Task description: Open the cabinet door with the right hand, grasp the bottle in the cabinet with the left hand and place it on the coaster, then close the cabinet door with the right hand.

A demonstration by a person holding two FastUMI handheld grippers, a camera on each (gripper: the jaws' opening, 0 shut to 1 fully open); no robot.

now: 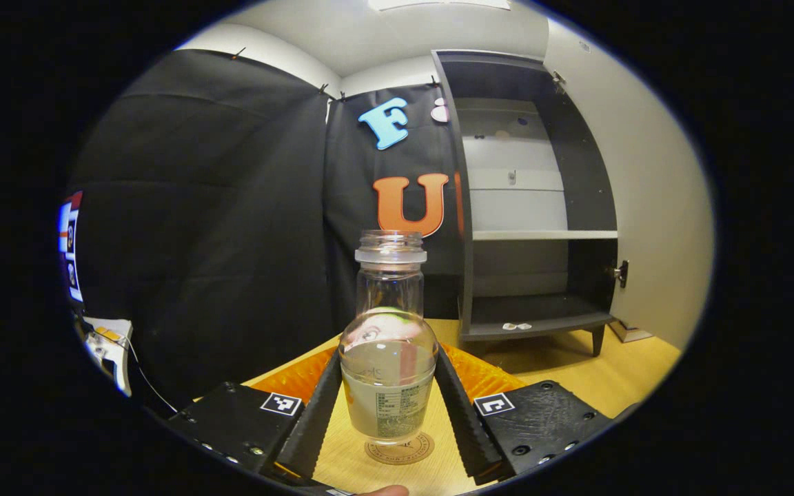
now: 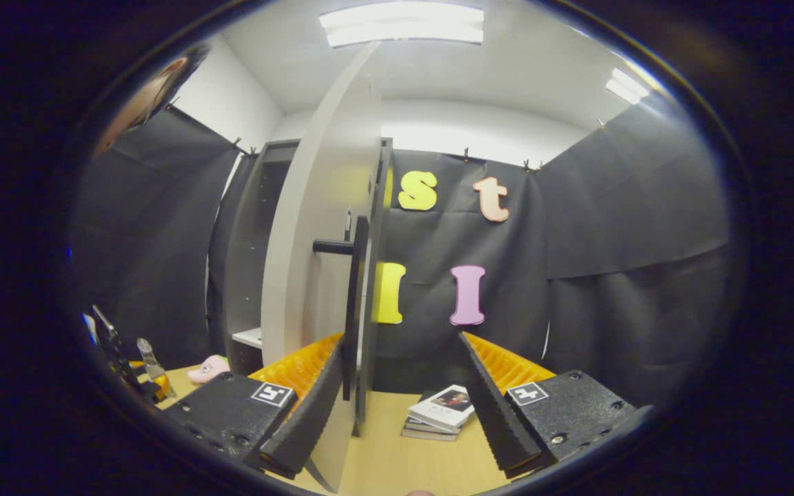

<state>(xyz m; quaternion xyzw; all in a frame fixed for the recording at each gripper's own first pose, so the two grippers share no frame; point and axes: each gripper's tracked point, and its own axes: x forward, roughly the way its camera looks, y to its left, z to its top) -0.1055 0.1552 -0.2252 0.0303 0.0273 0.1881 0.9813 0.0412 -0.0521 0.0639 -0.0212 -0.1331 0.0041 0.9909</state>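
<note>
A clear glass bottle (image 1: 389, 358) without a cap stands upright on a round coaster (image 1: 400, 449) on the wooden table. My left gripper (image 1: 388, 355) has a finger on each side of the bottle's wide body, and both fingertips press on it. Behind it the cabinet (image 1: 535, 324) stands with its door swung out to the right and its shelves bare. In the right gripper view the pale door (image 2: 321, 262) is edge-on, with its dark bar handle (image 2: 355, 303) close to my left finger. My right gripper (image 2: 400, 341) is open around the door's edge and grips nothing.
A small stack of books (image 2: 438, 413) lies on the table (image 2: 404, 455) beyond the right gripper. A pink object (image 2: 207, 368) sits at the cabinet's foot. Far left in the right gripper view, the other gripper (image 2: 118, 348) and the bottle (image 2: 152, 362) are small.
</note>
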